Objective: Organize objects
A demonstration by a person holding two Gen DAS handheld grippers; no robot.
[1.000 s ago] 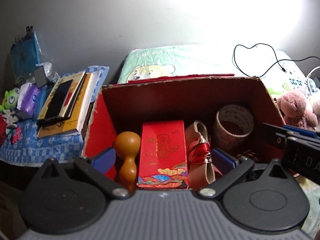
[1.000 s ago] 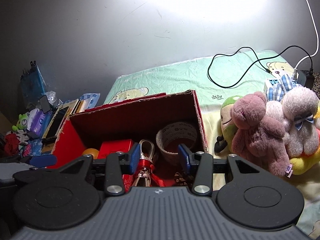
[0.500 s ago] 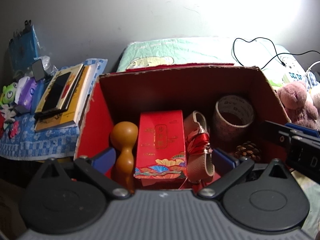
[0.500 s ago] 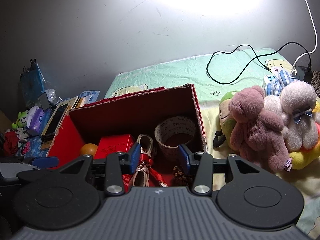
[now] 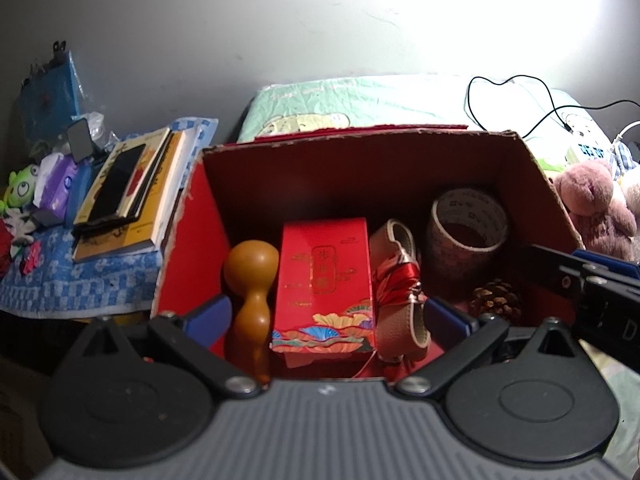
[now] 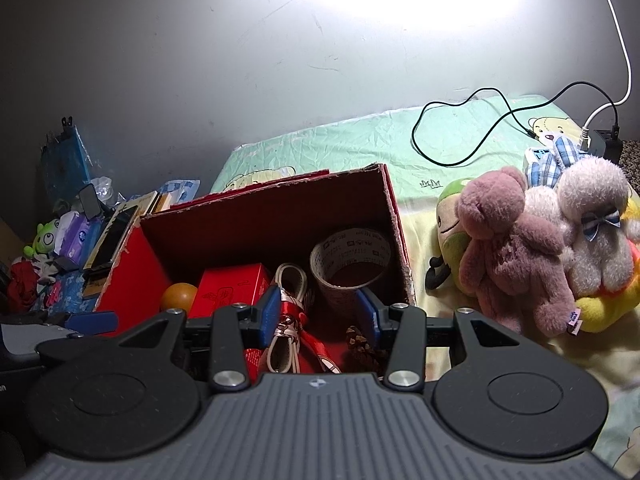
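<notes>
The bed (image 6: 360, 148), under a green sheet, carries an open red cardboard box (image 5: 360, 168). Inside the box, left to right, are a wooden gourd (image 5: 250, 280), a red gift box (image 5: 324, 276), a coiled beige strap (image 5: 400, 276), a tape roll (image 5: 466, 226) and, nearest, a pine cone (image 5: 496, 300). A pink teddy bear (image 6: 508, 248) lies right of the box. Both the left tool (image 5: 326, 314) and right tool (image 6: 320, 312) hover over the box, fingers apart and empty.
</notes>
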